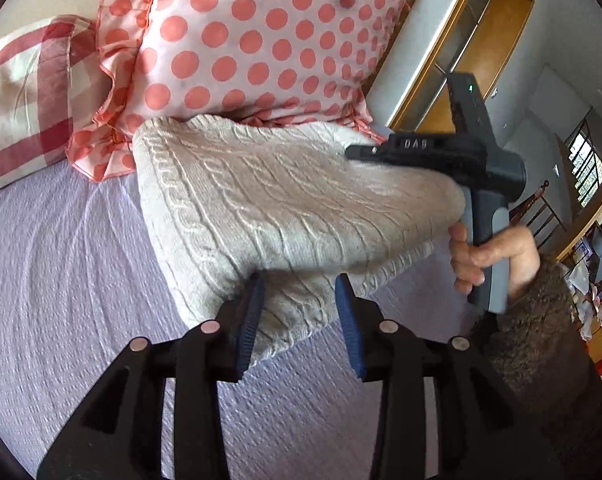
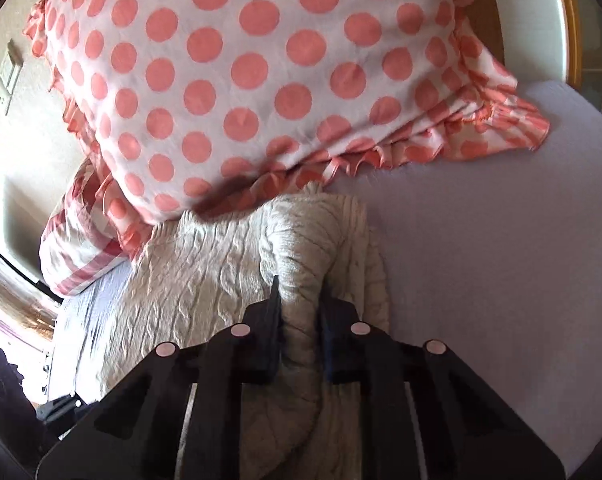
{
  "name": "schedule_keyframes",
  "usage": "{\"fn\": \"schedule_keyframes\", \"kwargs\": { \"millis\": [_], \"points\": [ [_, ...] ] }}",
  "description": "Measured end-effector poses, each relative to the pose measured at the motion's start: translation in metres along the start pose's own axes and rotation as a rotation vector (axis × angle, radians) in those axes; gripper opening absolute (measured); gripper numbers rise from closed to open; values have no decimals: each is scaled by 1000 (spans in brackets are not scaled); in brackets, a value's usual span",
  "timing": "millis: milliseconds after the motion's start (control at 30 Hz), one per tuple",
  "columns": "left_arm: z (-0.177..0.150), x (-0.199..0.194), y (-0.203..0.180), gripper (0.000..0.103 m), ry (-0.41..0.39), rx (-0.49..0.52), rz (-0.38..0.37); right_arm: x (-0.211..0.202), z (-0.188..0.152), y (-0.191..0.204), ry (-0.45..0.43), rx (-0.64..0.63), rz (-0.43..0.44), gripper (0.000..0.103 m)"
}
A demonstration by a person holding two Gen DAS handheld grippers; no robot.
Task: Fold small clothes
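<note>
A bed with a pale lilac textured cover (image 1: pixel 61 248) carries everything here. At its head a large white pillow with coral polka dots and a ruffled edge (image 1: pixel 261 36) leans up, with a red-and-cream checked pillow (image 1: pixel 25 92) beside it. Below them lies the cream cable-knit sweater (image 1: pixel 261 200), its far edge touching the dotted pillow's ruffle and its bulk spread toward the foot of the bed.

The left gripper (image 1: pixel 299 320) has its blue-padded fingers on either side of the sweater's near corner, which is bunched between them; the gap looks filled with knit, so I judge it to be clamped on the cloth. The right gripper (image 2: pixel 301 320) pinches a raised ridge of the same sweater, lifted into a hump that runs straight ahead of it toward the pillows.

Both grippers hold the near side, the right one on the sweater's right flank. The fold probably turns on carrying these held edges forward along that axis, toward the pillow end.
</note>
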State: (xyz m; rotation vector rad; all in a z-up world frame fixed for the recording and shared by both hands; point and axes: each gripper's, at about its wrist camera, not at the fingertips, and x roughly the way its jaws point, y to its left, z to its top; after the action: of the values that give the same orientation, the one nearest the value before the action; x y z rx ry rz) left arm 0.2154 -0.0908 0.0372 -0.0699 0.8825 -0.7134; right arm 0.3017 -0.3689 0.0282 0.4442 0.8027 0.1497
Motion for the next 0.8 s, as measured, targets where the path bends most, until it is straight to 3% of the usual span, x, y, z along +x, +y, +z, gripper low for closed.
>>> {"fn": "schedule_keyframes", "kwargs": {
  "millis": [67, 133, 167, 233, 300, 333, 400, 467, 600, 700, 800],
  "points": [
    [-5, 8, 0, 25, 27, 7, -3, 6, 9, -11, 3, 43, -60, 9],
    [-8, 13, 0, 24, 27, 10, -4, 28, 6, -17, 79, 34, -109, 9],
    [-9, 13, -1, 24, 22, 19, -1, 27, 5, -14, 68, 12, -123, 10],
    [-7, 4, 3, 24, 11, -9, -28, 11, 6, -12, 55, 19, -106, 24],
    [-1, -18, 17, 28, -58, -94, -81, -12, 4, -21, 57, 100, -29, 93],
    [2, -29, 27, 32, -103, -142, -94, -24, 0, -26, 37, 133, 39, 101],
    [11, -43, 48, 56, -158, -225, -63, -35, -8, -35, 51, 172, 121, 102],
    [22, -39, 65, 56, -121, -278, -39, -31, -15, -39, 102, 206, 143, 102],
    [32, -3, 83, 57, 17, -370, -94, -9, -27, -40, 190, 228, 152, 100],
    [32, 19, 89, 63, 72, -417, -138, 2, -37, -39, 241, 242, 202, 84],
    [36, 31, 96, 66, 86, -474, -190, 2, -44, -42, 232, 236, 241, 76]
  ]
}}
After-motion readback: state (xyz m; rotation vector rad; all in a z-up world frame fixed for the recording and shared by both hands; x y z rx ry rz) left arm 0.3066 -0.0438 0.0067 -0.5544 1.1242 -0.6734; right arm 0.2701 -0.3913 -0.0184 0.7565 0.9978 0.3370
